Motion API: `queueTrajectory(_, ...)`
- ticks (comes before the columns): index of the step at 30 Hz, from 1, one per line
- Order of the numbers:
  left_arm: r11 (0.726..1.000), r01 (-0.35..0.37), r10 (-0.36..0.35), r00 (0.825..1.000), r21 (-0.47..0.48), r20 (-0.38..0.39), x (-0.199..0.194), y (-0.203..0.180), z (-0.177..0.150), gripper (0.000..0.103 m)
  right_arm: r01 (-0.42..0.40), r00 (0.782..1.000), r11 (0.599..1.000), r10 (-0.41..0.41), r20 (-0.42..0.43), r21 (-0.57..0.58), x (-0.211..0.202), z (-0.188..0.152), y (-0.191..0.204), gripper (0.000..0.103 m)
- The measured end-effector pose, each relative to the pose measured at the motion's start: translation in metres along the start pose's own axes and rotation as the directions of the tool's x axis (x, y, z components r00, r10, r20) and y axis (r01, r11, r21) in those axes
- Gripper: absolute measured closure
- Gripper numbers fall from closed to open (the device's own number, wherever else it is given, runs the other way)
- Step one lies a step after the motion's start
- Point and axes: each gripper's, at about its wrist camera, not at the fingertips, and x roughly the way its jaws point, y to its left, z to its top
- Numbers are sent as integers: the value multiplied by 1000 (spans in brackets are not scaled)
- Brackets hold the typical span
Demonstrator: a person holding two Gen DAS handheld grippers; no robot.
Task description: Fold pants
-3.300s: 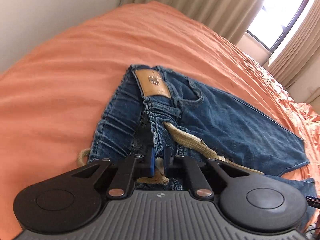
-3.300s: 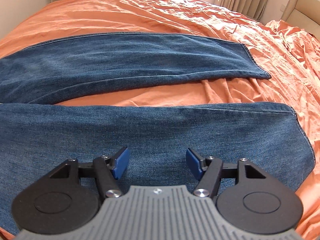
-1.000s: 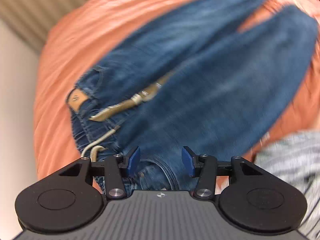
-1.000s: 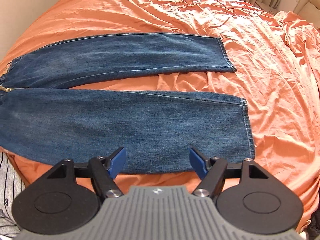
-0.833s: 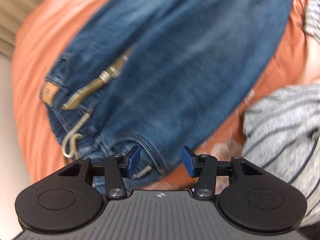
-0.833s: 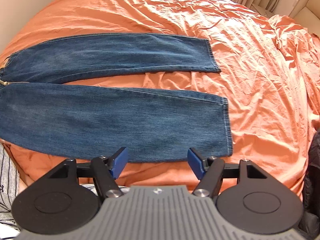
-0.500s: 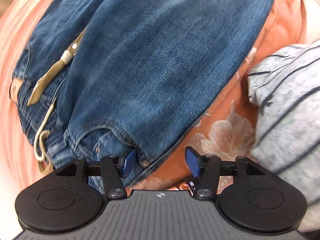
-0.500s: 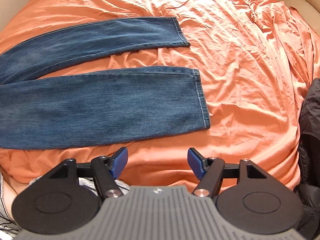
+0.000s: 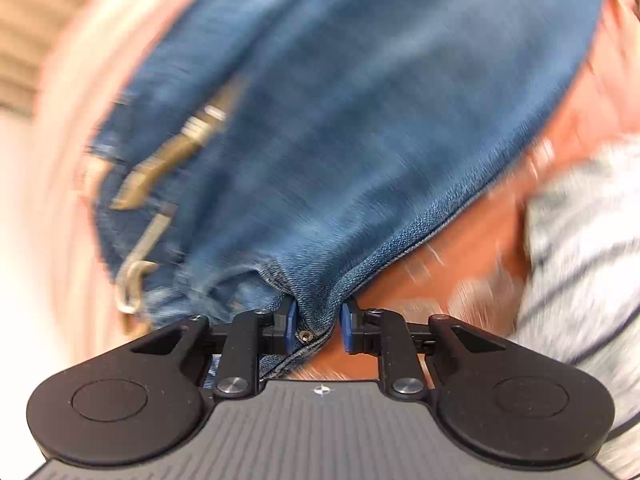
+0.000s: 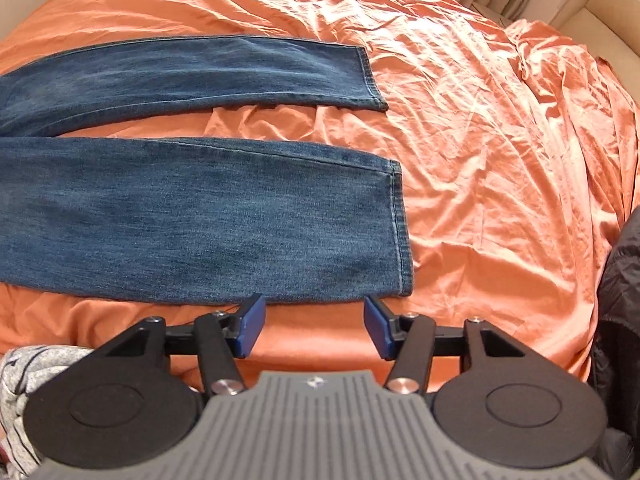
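Note:
Blue jeans [image 9: 360, 120] lie flat on an orange bedsheet [image 10: 500, 120], with a tan belt [image 9: 168, 160] at the waist. My left gripper [image 9: 318, 320] points steeply down at the near waist corner. Its jaws are closing, and the denim bunches up between the blue pads, pressed by both. In the right wrist view both legs run leftward, the far leg [image 10: 180, 72] and the near leg [image 10: 200, 220]. My right gripper [image 10: 311, 328] hovers just short of the near leg's edge, close to its hem [image 10: 402, 232]. Its jaws are narrowing with only sheet showing between them.
A person's grey striped garment [image 9: 580, 260] is at the right of the left wrist view and at the lower left corner [image 10: 24, 372] of the right wrist view. A black jacket [image 10: 620, 300] lies at the bed's right edge. Rumpled sheet spreads beyond the hems.
My left gripper dropped onto the waist corner and closed on the denim. My right gripper slid towards the hem end, sank to the near leg's edge, and its jaws narrowed.

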Motion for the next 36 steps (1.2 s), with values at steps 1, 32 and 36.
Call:
queueTrajectory(1,999,-15,16,1000,-48,26,-8,5,2,81,-7,1000,999,8,18,-47,1,0,2,59)
queueTrajectory(32,742,1,134,979,-670,151,-69,95,41,83,408,895,756,-219,389,-512,36,-12,23,103)
queueTrajectory(36,739,-27,191,967,-673,170,-89,108,51,83,464,862,759,-269,430,-456,16,31,18,103)
